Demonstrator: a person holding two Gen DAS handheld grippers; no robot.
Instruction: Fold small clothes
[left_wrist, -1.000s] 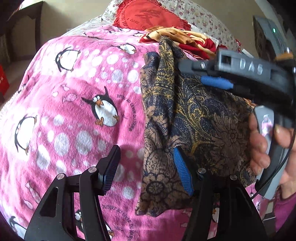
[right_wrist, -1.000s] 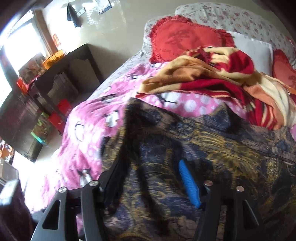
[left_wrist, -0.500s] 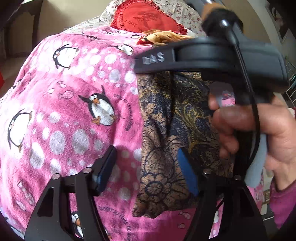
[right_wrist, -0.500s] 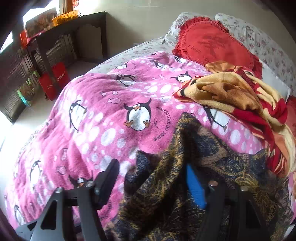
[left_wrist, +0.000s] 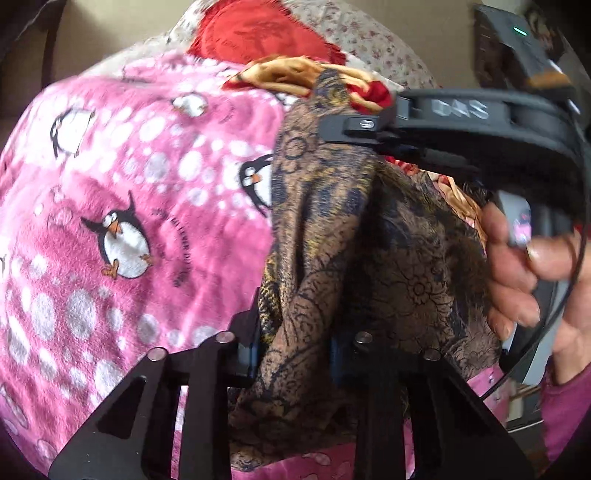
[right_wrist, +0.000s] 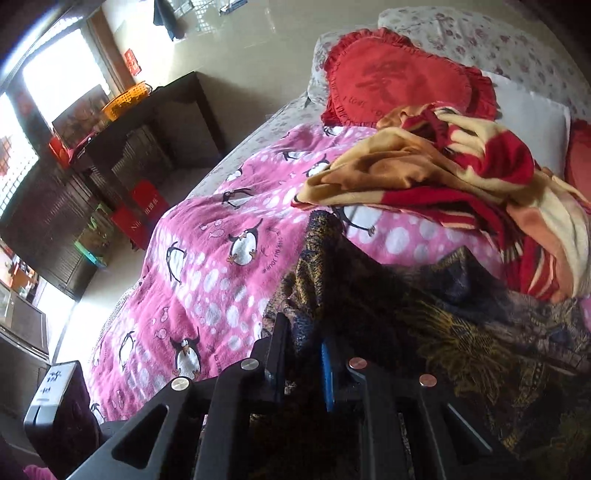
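Observation:
A brown and navy patterned garment (left_wrist: 413, 258) lies bunched on the pink penguin blanket (left_wrist: 110, 192). My left gripper (left_wrist: 295, 347) is closing its jaws on the garment's near fold, and the cloth fills the gap between the blue pads. In the left wrist view my right gripper (left_wrist: 354, 136) reaches in from the right, gripping the garment's far upper edge, with a person's hand (left_wrist: 517, 273) on its handle. In its own view the right gripper (right_wrist: 301, 358) is closing on a raised ridge of the same garment (right_wrist: 424, 317), which is pinched between the fingers.
A crumpled yellow and red blanket (right_wrist: 443, 173) lies just behind the garment. A red heart pillow (right_wrist: 402, 85) and a white pillow (right_wrist: 524, 122) sit at the head of the bed. A dark desk (right_wrist: 166, 118) stands on the floor left of the bed.
Both grippers' jaws went from wide apart to pinched on the garment. The right gripper swung across the left view and back to the garment's far edge, and the cloth now stands up in a ridge.

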